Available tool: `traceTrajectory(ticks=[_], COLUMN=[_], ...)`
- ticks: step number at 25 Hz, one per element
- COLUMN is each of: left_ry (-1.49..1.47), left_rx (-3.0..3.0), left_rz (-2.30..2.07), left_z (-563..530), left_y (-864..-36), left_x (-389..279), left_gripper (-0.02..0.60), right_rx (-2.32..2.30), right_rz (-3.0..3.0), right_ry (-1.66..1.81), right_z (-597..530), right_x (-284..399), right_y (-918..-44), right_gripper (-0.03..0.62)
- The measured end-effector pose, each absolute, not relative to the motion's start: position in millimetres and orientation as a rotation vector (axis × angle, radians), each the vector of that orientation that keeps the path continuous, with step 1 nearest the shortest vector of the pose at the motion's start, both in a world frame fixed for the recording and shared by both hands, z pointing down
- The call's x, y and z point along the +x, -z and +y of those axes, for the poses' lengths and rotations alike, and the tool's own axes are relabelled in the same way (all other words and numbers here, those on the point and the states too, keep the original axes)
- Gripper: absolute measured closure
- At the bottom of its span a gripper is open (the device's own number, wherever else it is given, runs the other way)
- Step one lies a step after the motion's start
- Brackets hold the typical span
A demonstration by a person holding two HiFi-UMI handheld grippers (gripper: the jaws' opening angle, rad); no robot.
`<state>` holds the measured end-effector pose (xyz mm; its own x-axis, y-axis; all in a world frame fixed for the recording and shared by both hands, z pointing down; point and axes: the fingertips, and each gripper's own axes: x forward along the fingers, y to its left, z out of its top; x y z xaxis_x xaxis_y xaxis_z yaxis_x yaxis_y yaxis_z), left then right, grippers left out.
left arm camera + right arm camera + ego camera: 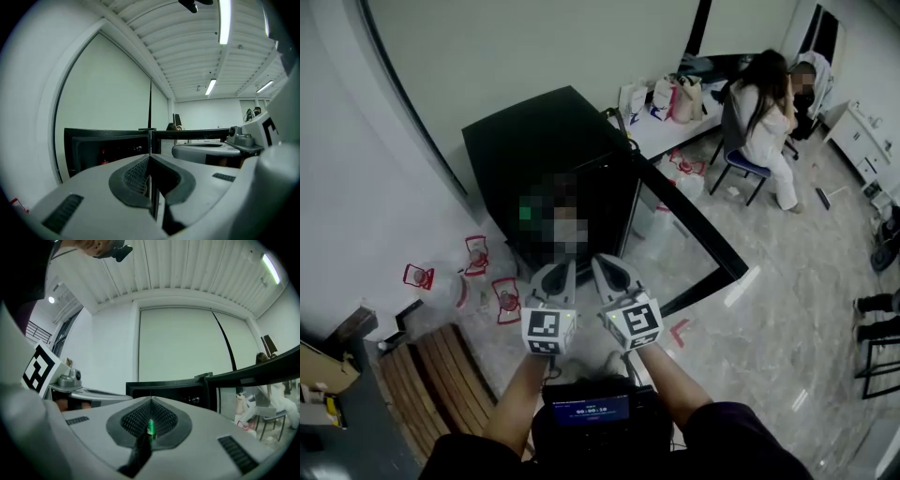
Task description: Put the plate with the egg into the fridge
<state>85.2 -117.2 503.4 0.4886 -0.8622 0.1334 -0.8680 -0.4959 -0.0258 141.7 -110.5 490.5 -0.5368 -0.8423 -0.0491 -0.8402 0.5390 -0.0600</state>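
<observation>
Head view: L tool & R tool closed, nothing held.

**Counts.** Two grey hand-held two-jaw tools: the left gripper and the right gripper, each bearing one marker cube. One black cabinet fridge with one glass door. One seated person on one blue chair. Three red-and-white packets left of the fridge. Three long ceiling lamps. One slatted wooden platform.
</observation>
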Motion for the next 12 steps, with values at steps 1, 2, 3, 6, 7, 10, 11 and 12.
traceTrajectory(ticks=[1,2,3,6,7,10,11,12], left_ry=[-0.202,-0.206,-0.208,-0.214,-0.216,-0.216,-0.216,-0.216], left_rx=[2.672,2.671,2.667,2.663,2.665,2.664,2.663,2.661], left_rz=[-1.555,-1.557,-1.558,-1.562,-1.563,-1.567,-1.568,-1.57], left_z=[-117.5,-117.8,-118.2,-119.3,-120.0,-123.0,-124.1,-125.2], left_y=[-503.6,-504.3,-505.1,-506.1,-505.9,-505.5,-505.3,-505.2], left_x=[84.8,84.2,83.6,82.3,82.1,80.4,79.6,78.7], left_gripper=[0.572,0.572,0.572,0.572,0.572,0.572,0.572,0.572], right_rx=[-1.473,-1.472,-1.47,-1.449,-1.442,-1.454,-1.457,-1.458], right_rz=[2.697,2.701,2.708,2.728,2.727,2.727,2.733,2.74], right_ry=[0.047,0.049,0.056,0.068,0.054,0.027,0.032,0.039], right_z=[-110.6,-110.7,-110.6,-111.1,-112.8,-118.2,-119.0,-119.6], right_x=[141.2,140.7,140.0,136.8,136.4,137.2,136.7,135.9], right_y=[-491.1,-491.4,-491.6,-491.8,-491.6,-491.4,-491.7,-492.1], right_gripper=[0.588,0.588,0.588,0.588,0.588,0.588,0.588,0.588])
